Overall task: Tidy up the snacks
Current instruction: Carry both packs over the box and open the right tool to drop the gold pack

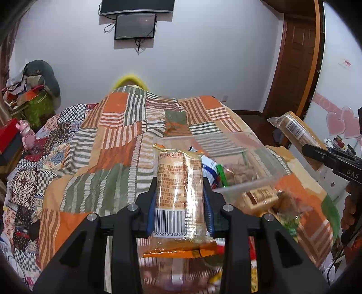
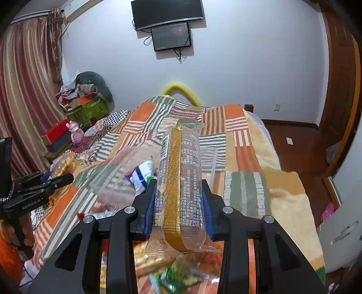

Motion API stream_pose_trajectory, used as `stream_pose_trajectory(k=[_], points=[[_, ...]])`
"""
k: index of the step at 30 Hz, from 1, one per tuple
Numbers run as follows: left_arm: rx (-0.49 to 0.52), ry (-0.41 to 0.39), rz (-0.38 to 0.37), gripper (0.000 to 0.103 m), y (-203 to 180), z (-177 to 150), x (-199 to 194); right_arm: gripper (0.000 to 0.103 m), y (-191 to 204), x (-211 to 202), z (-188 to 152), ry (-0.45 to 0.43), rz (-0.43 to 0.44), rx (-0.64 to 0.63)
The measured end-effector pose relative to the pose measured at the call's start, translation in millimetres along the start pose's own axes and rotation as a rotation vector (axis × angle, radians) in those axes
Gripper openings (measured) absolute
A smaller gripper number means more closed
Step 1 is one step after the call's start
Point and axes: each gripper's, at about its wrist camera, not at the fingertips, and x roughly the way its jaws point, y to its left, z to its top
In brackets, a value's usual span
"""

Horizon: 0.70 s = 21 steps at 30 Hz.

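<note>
Snack packs: left hand-held gripper (image 1: 179, 196) clamps wafer pack (image 1: 178, 192), right hand-held gripper (image 2: 179, 203) clamps biscuit pack (image 2: 181, 181), both above bed (image 1: 108, 144). Risk: slick film slipping; missing clear bin (image 1: 246, 162).

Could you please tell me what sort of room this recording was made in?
Most likely a home bedroom: a bed under a patchwork quilt, long striped curtains at one side, and a dark screen mounted on the white wall. A wooden door and piled belongings fit that too.
</note>
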Motion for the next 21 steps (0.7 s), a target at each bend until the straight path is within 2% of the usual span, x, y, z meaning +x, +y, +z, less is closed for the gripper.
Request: stream_pose_trajectory(k=[7, 21], points=[[-0.007, 0.038, -0.022, 0.034, -1, 17, 44, 0.033, -2, 33, 9, 0.033, -0.015, -0.003], [0.022, 0.162, -0.041, 0.034, -5, 27, 108, 0.033, -19, 92, 11, 0.174, -0.034, 0.03]])
